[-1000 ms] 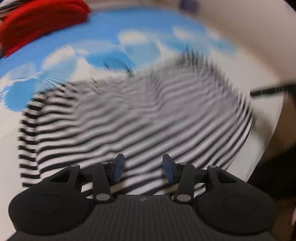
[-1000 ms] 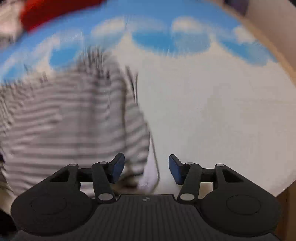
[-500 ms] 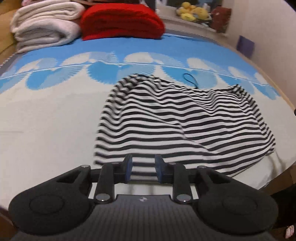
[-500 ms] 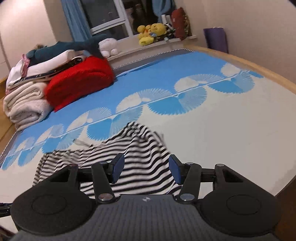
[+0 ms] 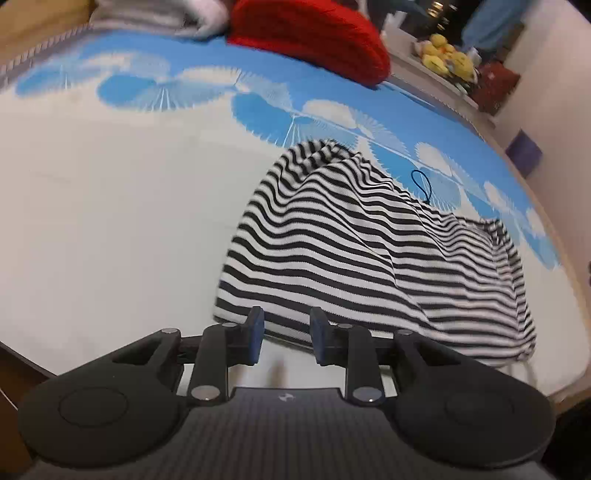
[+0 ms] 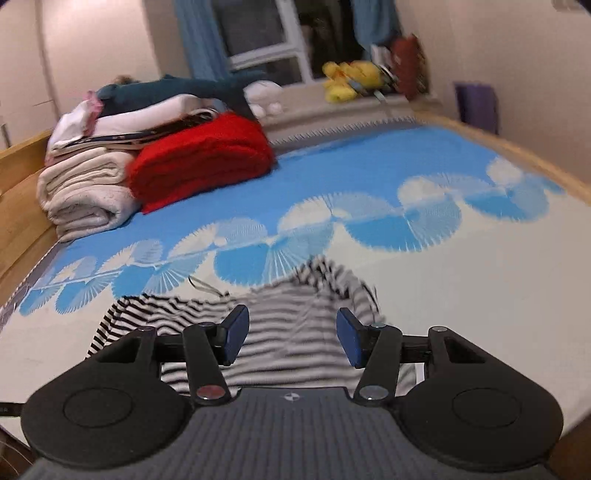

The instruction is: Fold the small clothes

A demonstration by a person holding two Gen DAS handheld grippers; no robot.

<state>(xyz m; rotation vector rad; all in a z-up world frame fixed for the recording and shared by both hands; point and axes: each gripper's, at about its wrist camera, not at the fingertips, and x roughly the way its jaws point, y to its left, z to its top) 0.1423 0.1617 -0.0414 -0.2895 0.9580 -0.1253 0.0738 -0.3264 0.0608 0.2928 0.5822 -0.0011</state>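
Bedding: a blue-and-white sheet (image 5: 110, 206) with a band of fan shapes covered the mattress and carried every item listed.

Left gripper (image 5: 286, 339): jaws stood narrowly apart, having just eased open a little after closing in, with nothing between the blue pads (image 5: 255, 332). No cloth was pinched; bare sheet showed in the gap.

Striped garment (image 5: 369, 258): black-and-white, rumpled, lying flat on the sheet just ahead of the left jaws and spreading away to their right. Its near hem lay just beyond the pad tips. A thin dark loop (image 5: 421, 184) lay on the sheet at the garment's far edge.

Red folded blanket (image 5: 314, 33): well beyond the left jaws, at the head of the bed, with pale folded towels (image 5: 155, 14) to its left.

Right gripper (image 6: 291, 336): jaws stood wide apart and empty. The same garment (image 6: 288, 328) lay below and ahead of them, blurred, showing through the gap and past both pads; no contact could be seen.

Far beyond the right jaws: stacked pale towels (image 6: 85, 195), the red blanket (image 6: 203, 158) beside them, and yellow soft toys (image 6: 351, 79) on the sill.
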